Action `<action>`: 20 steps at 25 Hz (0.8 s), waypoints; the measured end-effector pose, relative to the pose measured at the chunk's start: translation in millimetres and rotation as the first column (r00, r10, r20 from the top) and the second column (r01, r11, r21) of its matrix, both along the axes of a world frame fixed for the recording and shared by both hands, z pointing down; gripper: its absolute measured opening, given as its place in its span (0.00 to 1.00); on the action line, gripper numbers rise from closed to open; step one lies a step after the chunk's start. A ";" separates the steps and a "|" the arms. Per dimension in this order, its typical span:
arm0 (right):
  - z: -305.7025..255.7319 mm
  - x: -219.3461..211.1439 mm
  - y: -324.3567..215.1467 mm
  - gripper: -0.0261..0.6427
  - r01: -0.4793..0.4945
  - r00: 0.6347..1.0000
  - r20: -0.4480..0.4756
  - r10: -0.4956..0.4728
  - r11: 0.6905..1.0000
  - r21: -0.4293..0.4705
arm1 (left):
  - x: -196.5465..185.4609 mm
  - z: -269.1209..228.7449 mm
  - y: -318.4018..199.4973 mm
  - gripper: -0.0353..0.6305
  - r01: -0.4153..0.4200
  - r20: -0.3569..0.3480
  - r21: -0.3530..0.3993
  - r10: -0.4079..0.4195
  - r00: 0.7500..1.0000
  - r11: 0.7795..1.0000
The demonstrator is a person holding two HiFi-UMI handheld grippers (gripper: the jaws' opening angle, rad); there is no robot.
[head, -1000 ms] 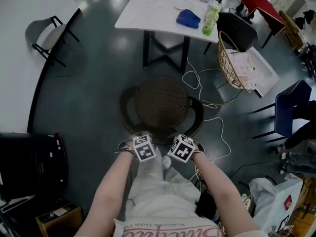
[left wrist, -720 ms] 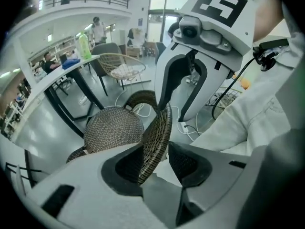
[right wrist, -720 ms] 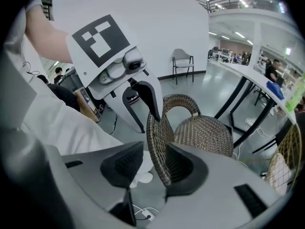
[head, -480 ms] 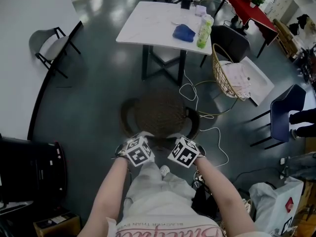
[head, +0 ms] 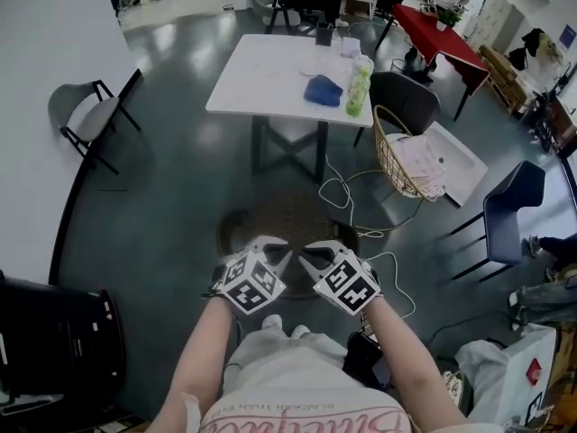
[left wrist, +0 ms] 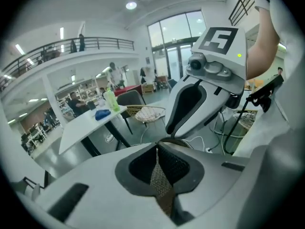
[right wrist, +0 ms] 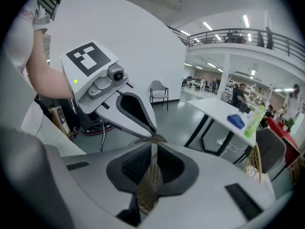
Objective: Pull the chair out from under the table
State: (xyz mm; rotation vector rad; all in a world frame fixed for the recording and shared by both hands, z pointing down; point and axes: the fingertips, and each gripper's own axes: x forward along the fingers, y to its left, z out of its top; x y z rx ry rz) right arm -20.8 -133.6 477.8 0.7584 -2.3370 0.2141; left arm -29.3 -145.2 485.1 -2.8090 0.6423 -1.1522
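Observation:
The round dark woven chair [head: 287, 216] stands on the floor, clear of the white table [head: 261, 66] beyond it. Both grippers hang side by side above its near rim, apart from it, and hide that rim. My left gripper [head: 278, 254] is shut; its jaws have just been closing and its tips [left wrist: 157, 149] meet with nothing between them. The right gripper [head: 310, 256] is the same: its jaws have just been closing, the tips [right wrist: 153, 144] are together and hold nothing. Only woven chair texture shows behind each slit.
A blue cloth [head: 322, 90] and a green bottle [head: 359, 87] lie on the table. A wicker basket [head: 401, 156] and loose cables [head: 359, 188] are right of the chair. A folding chair [head: 90, 106] stands left, a blue chair [head: 509, 210] right, a black case [head: 54, 332] near left.
Both grippers have risen from the chair's near rim, and their jaws have gone from open to shut. The chair now shows farther below them.

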 end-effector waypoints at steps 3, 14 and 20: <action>-31.9 -0.8 -8.6 0.07 -0.030 0.999 0.024 0.029 0.997 0.070 | 1.8 -28.8 -11.3 0.06 0.027 -0.057 0.046 -0.024 0.998 0.999; -128.1 11.0 -29.4 0.04 -0.252 0.953 0.224 0.202 0.941 0.226 | 3.2 -137.0 -29.4 0.06 0.162 -0.348 0.185 -0.090 0.933 0.969; -147.8 20.9 -25.0 0.04 -0.329 0.925 0.281 0.257 0.911 0.249 | 9.5 -163.4 -29.6 0.06 0.220 -0.429 0.204 -0.115 0.896 0.954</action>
